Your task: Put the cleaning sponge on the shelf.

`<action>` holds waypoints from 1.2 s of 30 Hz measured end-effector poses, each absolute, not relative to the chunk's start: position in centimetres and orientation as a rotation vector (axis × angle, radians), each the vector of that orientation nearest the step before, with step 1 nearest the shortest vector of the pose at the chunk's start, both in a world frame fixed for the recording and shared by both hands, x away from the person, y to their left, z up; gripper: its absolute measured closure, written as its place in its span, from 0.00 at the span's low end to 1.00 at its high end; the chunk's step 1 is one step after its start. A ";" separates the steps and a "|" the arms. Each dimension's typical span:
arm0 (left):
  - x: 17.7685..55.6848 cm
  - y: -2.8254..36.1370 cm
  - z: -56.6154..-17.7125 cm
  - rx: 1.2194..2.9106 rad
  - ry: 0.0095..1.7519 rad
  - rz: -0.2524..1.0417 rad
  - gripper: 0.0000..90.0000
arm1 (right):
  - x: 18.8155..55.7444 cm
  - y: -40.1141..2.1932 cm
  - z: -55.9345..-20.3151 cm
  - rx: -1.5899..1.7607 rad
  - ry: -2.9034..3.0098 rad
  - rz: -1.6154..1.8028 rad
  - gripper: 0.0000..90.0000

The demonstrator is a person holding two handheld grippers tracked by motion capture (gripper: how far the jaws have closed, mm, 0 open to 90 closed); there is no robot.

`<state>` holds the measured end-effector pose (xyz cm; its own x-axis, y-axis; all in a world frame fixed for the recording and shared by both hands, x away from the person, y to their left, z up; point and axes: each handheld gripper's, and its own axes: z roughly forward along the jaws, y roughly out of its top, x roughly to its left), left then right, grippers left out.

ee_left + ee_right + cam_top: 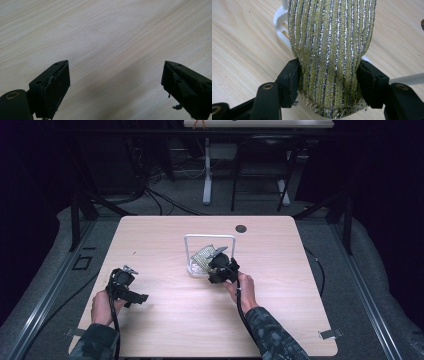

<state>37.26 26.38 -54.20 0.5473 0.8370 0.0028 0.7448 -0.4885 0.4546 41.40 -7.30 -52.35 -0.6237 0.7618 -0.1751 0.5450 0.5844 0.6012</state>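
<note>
Now the right gripper [328,75] pinches the glittery striped scouring pad [330,47] between both jaws, over the white rack [192,251] at the desk's [150,235] middle; the left gripper [115,87] gapes wide, empty, near the left edge.

Both hands are resting low, each holding a gripper.

The left hand [102,307] is sitting near the person's own side, holding the left gripper [131,270] tipped down and pointing away from the body, its jaws standing wide apart with nothing between them. The right hand [243,287] is reaching further forward toward the middle, the patterned sleeve [270,335] angling in from the bottom edge, and the right gripper [220,260] is pointing forward and slightly left. Its jaws are pressing in from both sides on a scrubber [332,55], pinching it at its near end. A cable is trailing back from each gripper along the forearm.
</note>
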 end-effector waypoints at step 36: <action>37.4 26.3 -54.2 2.383 1.287 0.308 0.09 | 43.8 -5.3 -54.5 1.080 2.405 0.640 0.35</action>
